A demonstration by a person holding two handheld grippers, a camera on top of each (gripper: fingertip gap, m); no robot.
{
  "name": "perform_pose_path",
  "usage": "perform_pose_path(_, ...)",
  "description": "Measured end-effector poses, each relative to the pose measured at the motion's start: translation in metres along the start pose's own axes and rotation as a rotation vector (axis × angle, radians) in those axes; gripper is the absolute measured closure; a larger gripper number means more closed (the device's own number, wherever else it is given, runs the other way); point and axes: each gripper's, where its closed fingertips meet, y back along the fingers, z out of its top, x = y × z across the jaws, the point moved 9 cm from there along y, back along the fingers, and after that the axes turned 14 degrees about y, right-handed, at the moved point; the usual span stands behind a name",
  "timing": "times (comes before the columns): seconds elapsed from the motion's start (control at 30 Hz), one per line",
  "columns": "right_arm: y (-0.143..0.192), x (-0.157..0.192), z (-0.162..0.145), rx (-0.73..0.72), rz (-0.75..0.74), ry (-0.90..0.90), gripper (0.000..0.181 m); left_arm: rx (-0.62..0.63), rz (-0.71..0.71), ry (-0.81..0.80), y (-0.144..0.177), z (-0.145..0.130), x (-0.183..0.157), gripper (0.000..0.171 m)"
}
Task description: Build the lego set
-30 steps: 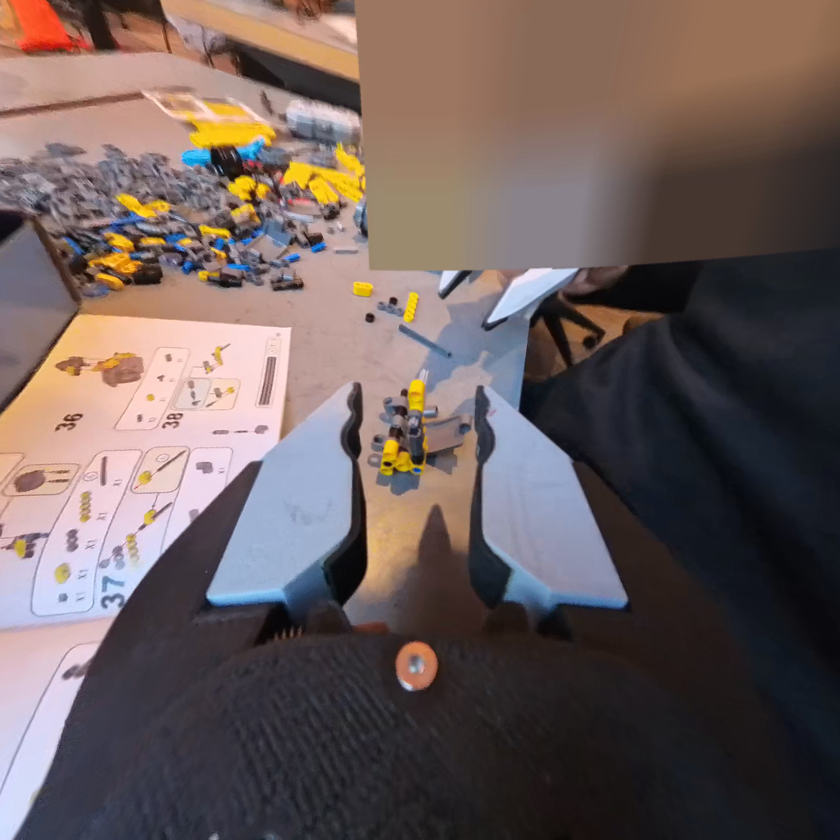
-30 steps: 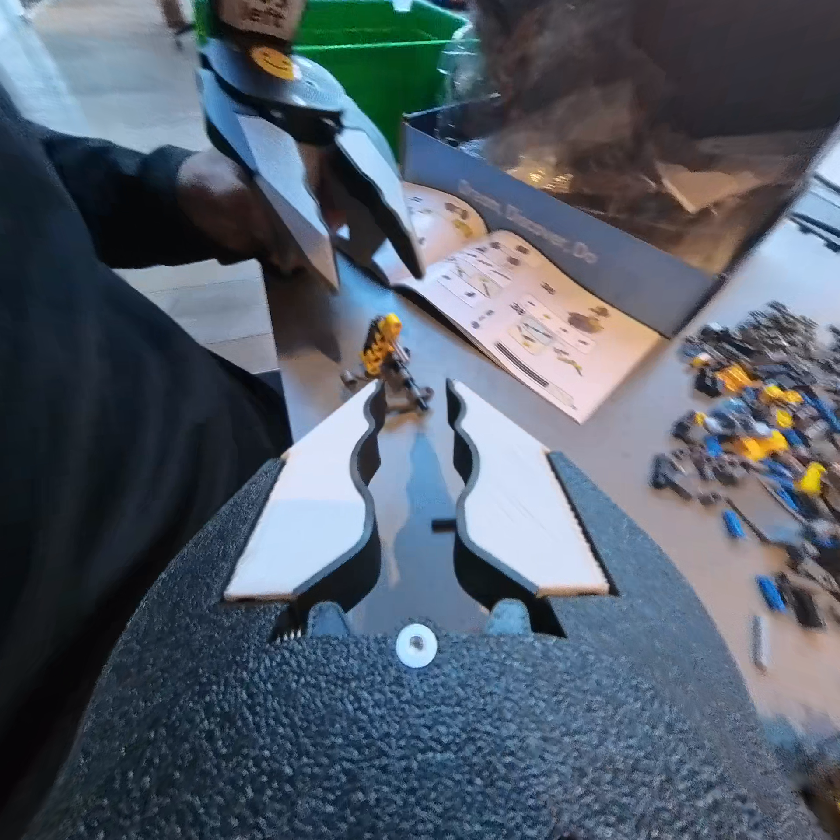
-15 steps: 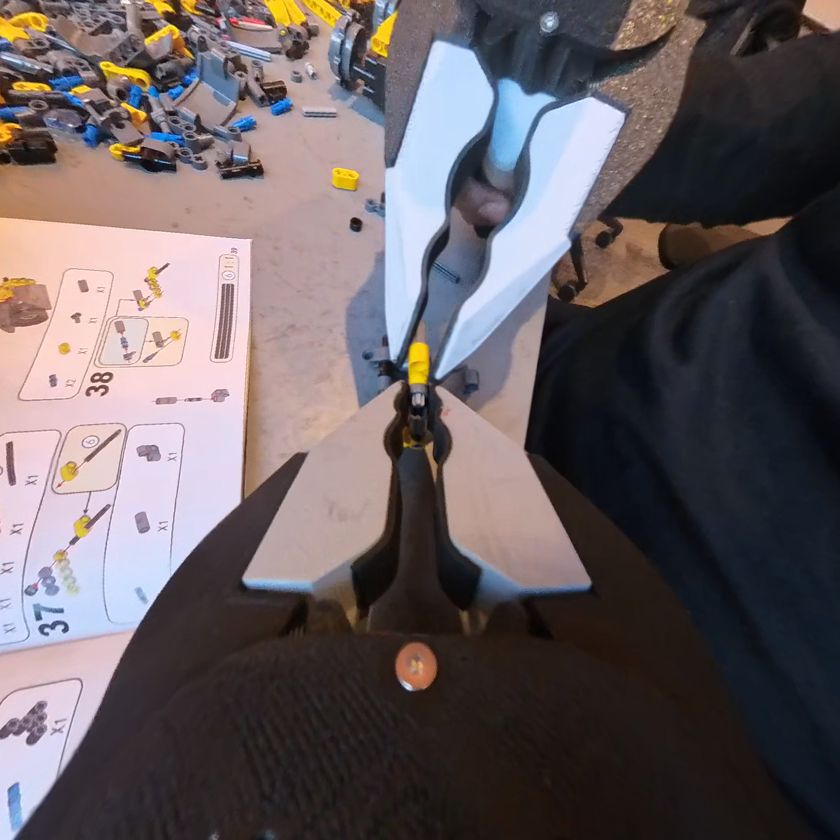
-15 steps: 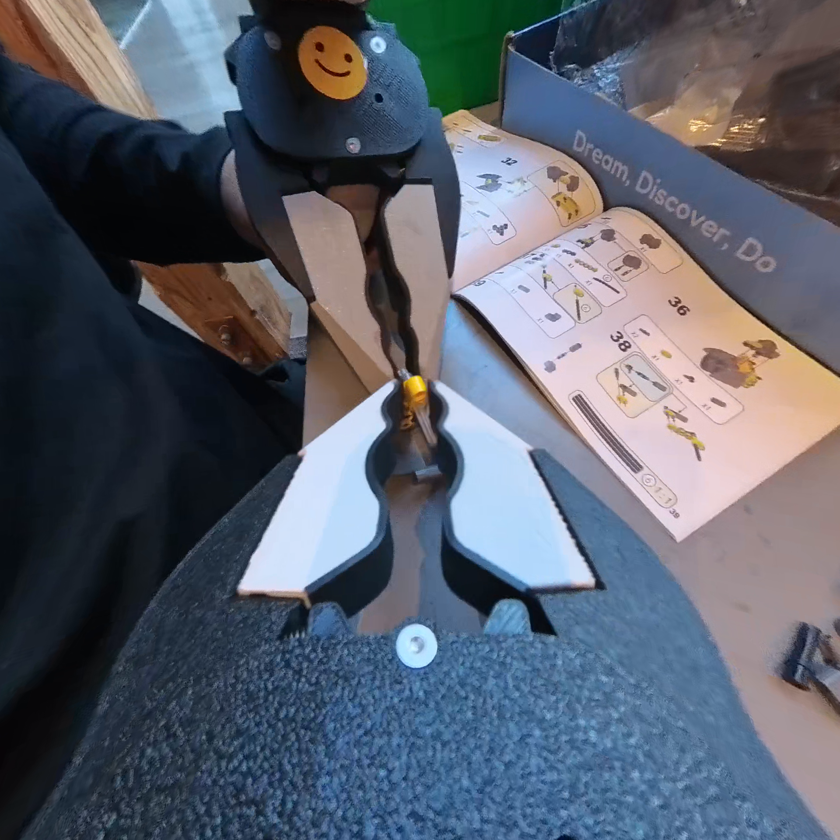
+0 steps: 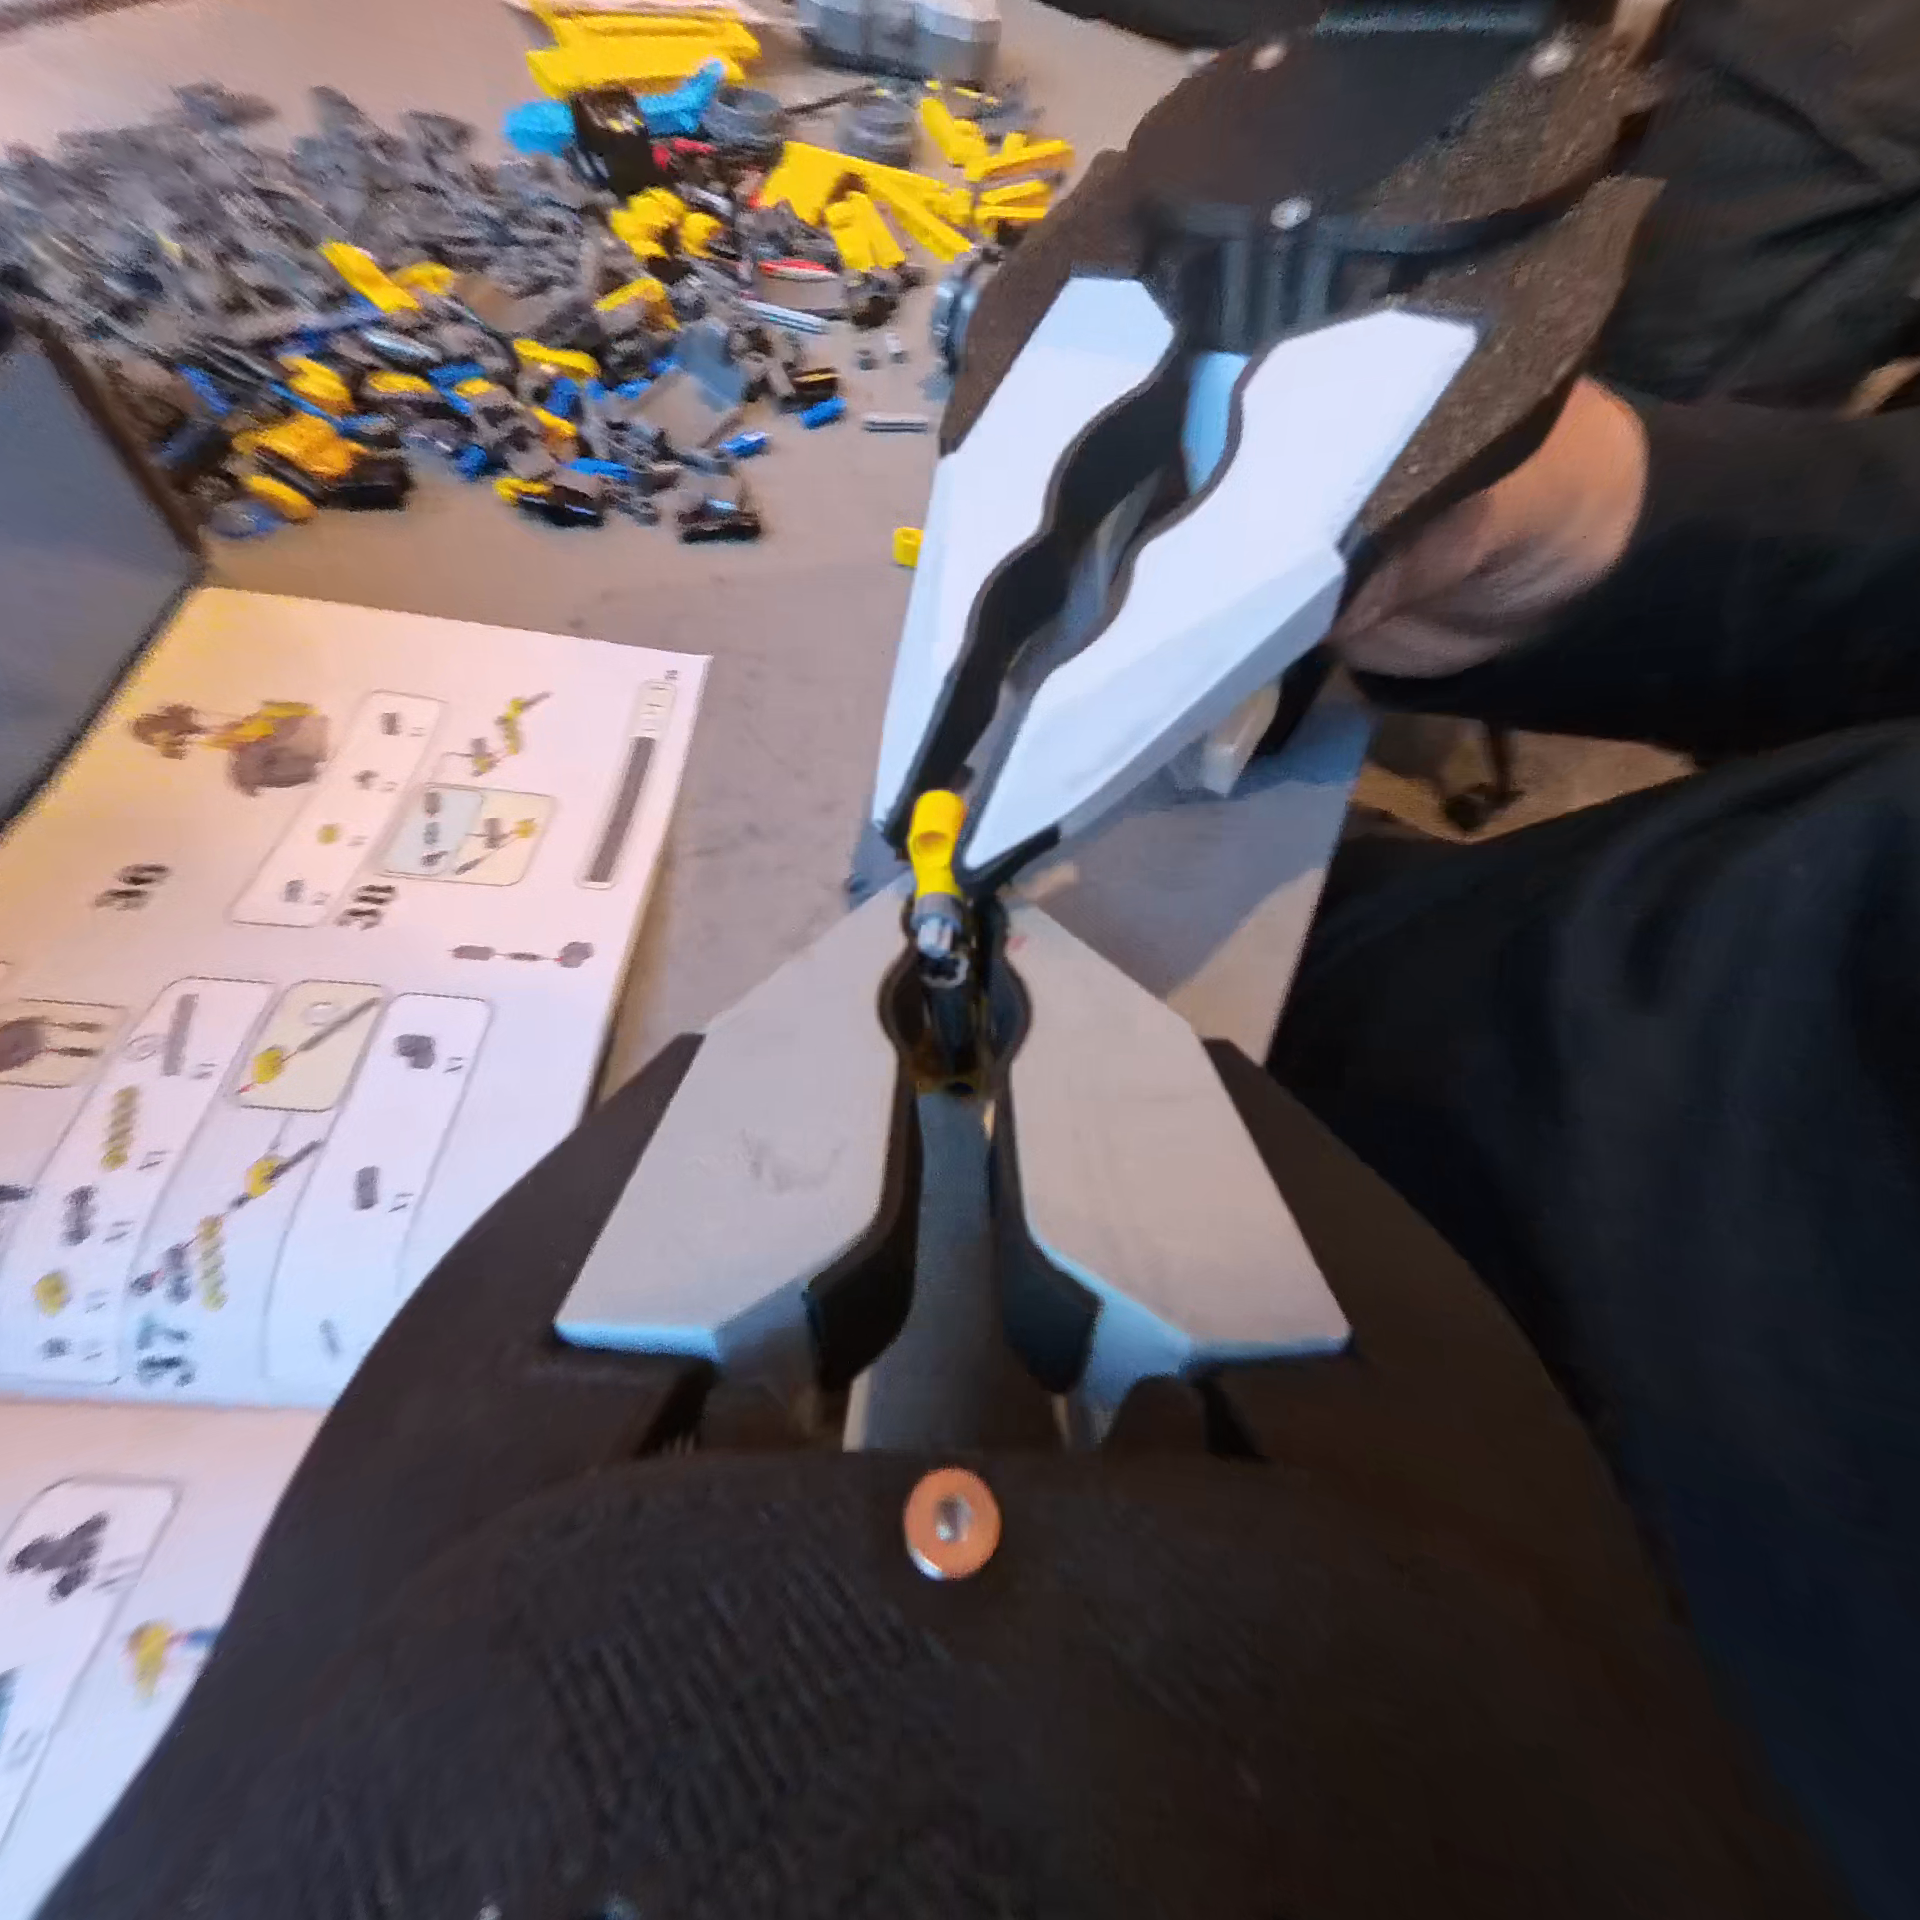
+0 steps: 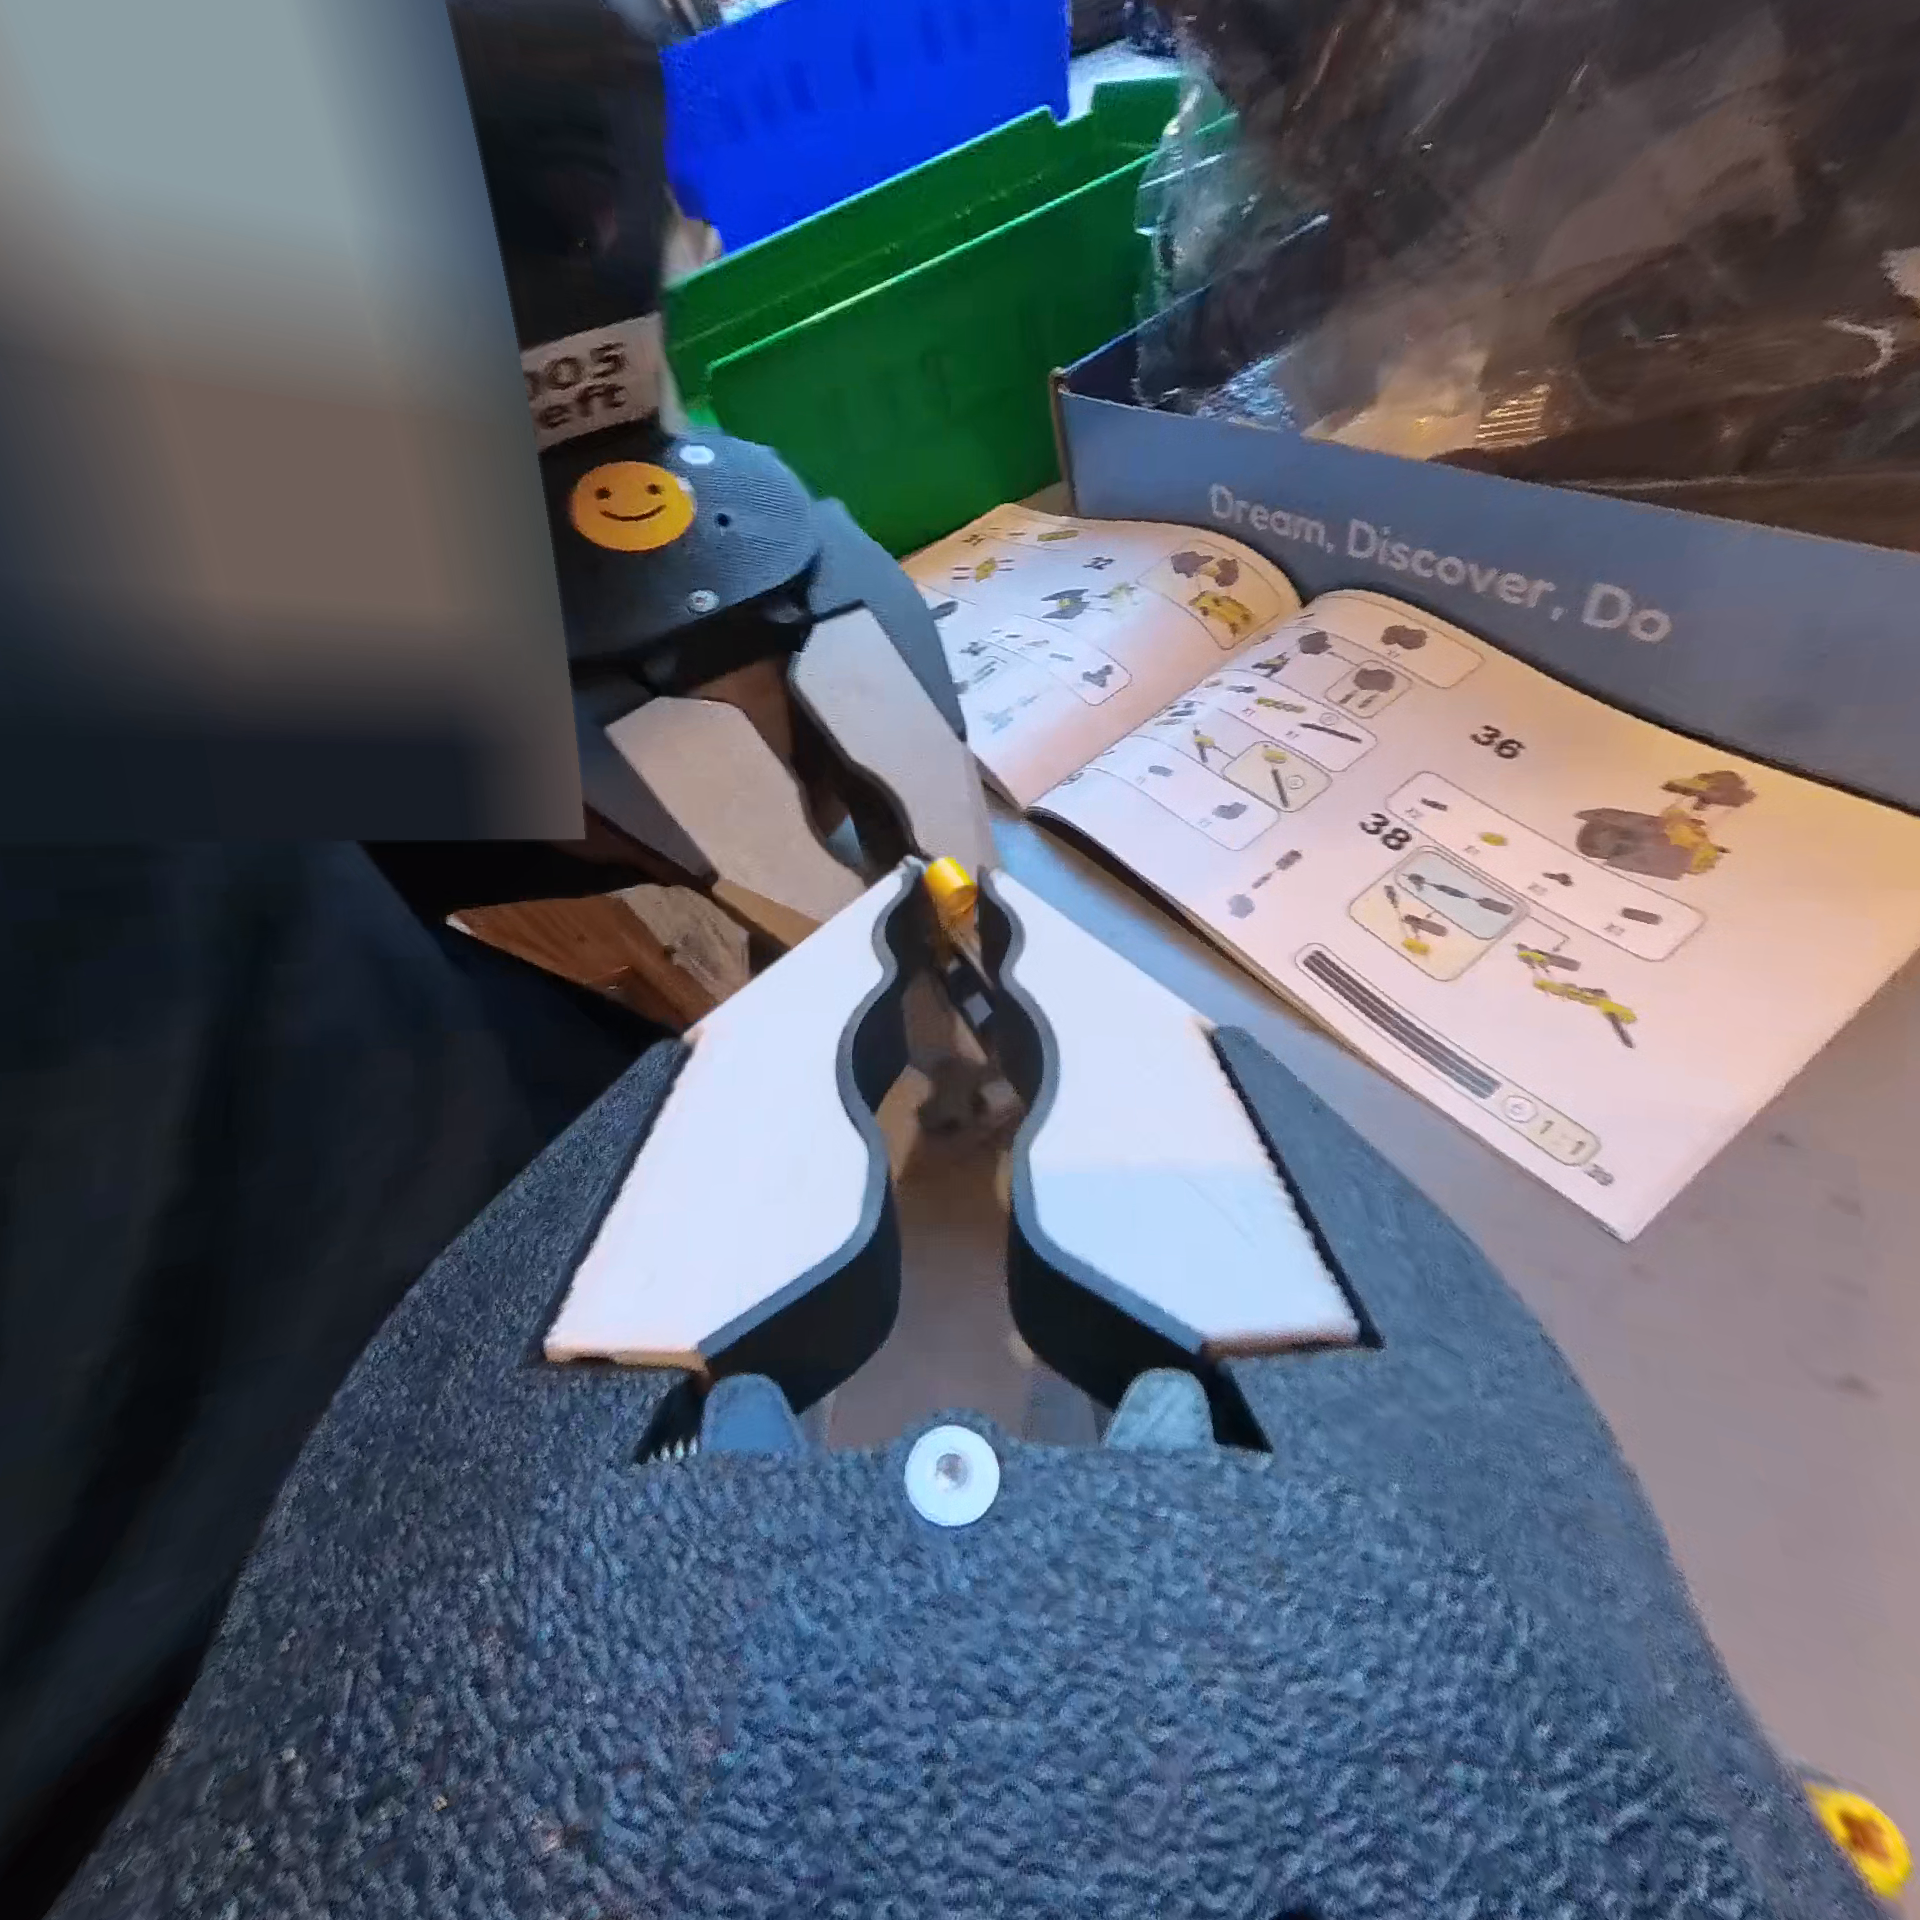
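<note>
- The left gripper (image 5: 951, 925) is closed narrow on a small brick assembly (image 5: 940, 935), a dark axle part with a yellow connector (image 5: 933, 826) at its far end; the part sits between the fingertips at the middle of the left wrist view
- The right gripper (image 5: 935, 831) comes in from 1 o'clock in that view and its tips close around the yellow connector, so both grippers hold the same small assembly, tip to tip, above the near edge of the grey table (image 5: 769, 613)
- In the right wrist view the right gripper (image 6: 951, 883) has its jaws narrow, with the yellow connector (image 6: 951, 883) pinched at the tips and the dark part of the assembly (image 6: 971, 997) seen in the gap behind them
- The left gripper (image 6: 925, 852) meets it from 11 o'clock; it carries a round orange smiley sticker (image 6: 631, 506)
- An open instruction booklet (image 6: 1455, 862) lies on the table at 2 o'clock, just beside a dark blue cardboard box (image 6: 1558, 582)
- Green bin (image 6: 935, 343) and blue bin (image 6: 862, 94) stand behind at 12 o'clock
- In the left wrist view a big pile of loose grey, yellow and blue bricks (image 5: 499, 312) lies at 11 o'clock, well apart from the grippers, and the booklet (image 5: 312, 935) is at 9 o'clock
- A hand (image 5: 1496, 551) in a dark sleeve holds the right gripper at 2 o'clock
</note>
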Motion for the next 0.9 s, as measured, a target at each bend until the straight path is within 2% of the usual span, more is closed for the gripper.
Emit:
perform_pose_path(0.2,0.001,0.003,0.002,0.028,-0.237,0.029,0.171,-0.063,0.197,-0.035,-0.006,0.005,0.003,0.167)
perform_pose_path(0.27,0.005,0.000,0.003,0.010,-0.271,-0.033,0.159,-0.082,0.256,-0.081,-0.008,0.006,-0.001,0.166)
perform_pose_path(0.53,0.000,0.004,-0.002,-0.047,-0.254,-0.123,0.168,-0.080,0.360,-0.158,-0.015,0.006,-0.007,0.166)
perform_pose_path(0.6,0.002,0.006,0.000,-0.090,-0.256,-0.112,0.174,-0.116,0.295,-0.154,-0.011,0.007,-0.011,0.164)
perform_pose_path(0.67,0.004,0.006,0.001,-0.114,-0.239,-0.120,0.174,-0.122,0.234,-0.133,-0.006,0.008,-0.015,0.155)
perform_pose_path(0.7,0.004,0.006,0.000,-0.117,-0.217,-0.139,0.174,-0.120,0.247,-0.142,-0.004,0.008,-0.014,0.163)
perform_pose_path(0.77,0.003,0.004,0.000,-0.130,-0.206,-0.157,0.174,-0.111,0.271,-0.162,-0.003,0.009,-0.012,0.164)
perform_pose_path(0.83,0.002,0.001,0.000,-0.108,-0.206,-0.129,0.174,-0.089,0.287,-0.146,-0.004,0.010,-0.010,0.165)
perform_pose_path(0.9,-0.001,0.000,0.001,-0.042,-0.257,-0.022,0.176,-0.071,0.322,-0.174,-0.005,0.009,-0.006,0.166)
